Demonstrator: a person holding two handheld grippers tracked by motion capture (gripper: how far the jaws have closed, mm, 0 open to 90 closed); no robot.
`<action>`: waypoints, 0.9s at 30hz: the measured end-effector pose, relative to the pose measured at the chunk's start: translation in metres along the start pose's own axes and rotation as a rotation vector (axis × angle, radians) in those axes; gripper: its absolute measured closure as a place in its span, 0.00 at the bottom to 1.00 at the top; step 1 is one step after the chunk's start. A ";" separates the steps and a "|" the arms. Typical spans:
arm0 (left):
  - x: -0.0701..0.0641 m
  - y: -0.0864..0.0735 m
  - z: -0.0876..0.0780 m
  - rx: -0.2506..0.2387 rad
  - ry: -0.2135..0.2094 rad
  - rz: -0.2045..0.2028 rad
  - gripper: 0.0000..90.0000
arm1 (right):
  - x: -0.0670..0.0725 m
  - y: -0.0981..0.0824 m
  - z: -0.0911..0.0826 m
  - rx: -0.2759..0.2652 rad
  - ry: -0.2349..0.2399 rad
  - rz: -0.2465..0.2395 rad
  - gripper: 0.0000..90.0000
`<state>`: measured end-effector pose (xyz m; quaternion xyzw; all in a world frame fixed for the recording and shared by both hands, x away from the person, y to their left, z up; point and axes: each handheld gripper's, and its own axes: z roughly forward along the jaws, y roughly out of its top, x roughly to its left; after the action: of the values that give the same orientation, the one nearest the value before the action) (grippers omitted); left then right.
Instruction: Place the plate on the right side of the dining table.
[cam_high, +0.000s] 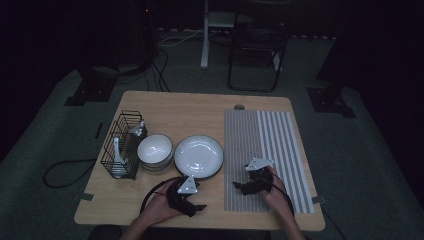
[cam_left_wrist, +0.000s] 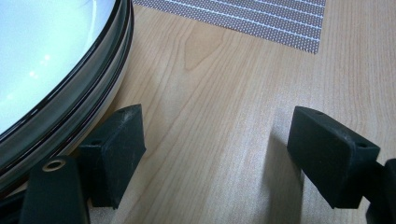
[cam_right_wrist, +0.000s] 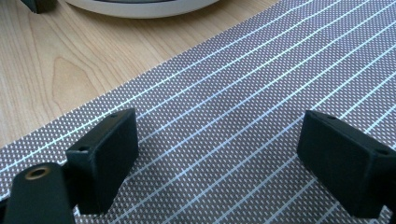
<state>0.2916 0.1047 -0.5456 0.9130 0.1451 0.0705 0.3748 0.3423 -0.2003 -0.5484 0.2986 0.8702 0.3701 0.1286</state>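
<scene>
A white plate with a dark rim (cam_high: 198, 156) lies at the middle of the wooden table (cam_high: 170, 107), and a striped grey placemat (cam_high: 267, 150) lies to its right. My left gripper (cam_high: 196, 200) rests near the front edge, just below the plate. In the left gripper view it (cam_left_wrist: 219, 149) stands open over bare wood, with the plate's stacked rim (cam_left_wrist: 70, 107) close beside its left finger (cam_left_wrist: 114, 154). My right gripper (cam_high: 240, 186) sits on the placemat. It (cam_right_wrist: 224, 158) is open with nothing between its fingers, and the plate's edge (cam_right_wrist: 140, 7) lies ahead.
White bowls (cam_high: 155, 149) are stacked left of the plate. A black wire basket (cam_high: 111, 150) at the far left holds white utensils (cam_high: 116, 156). A dark chair (cam_high: 257, 45) and a desk leg (cam_high: 204, 40) stand beyond the table. Bare wood runs along the back.
</scene>
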 end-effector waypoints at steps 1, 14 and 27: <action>0.000 0.000 0.000 0.000 0.000 -0.001 0.22 | 0.000 0.000 0.000 0.000 0.000 -0.001 0.14; 0.000 0.001 0.000 0.008 -0.002 0.001 0.22 | 0.000 0.000 0.000 0.001 0.001 -0.001 0.13; 0.001 0.000 -0.001 0.010 -0.002 0.003 0.22 | 0.004 0.005 -0.006 0.011 -0.024 -0.004 0.16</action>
<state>0.2920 0.1055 -0.5447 0.9152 0.1434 0.0694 0.3702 0.3390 -0.1983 -0.5407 0.3019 0.8713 0.3614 0.1384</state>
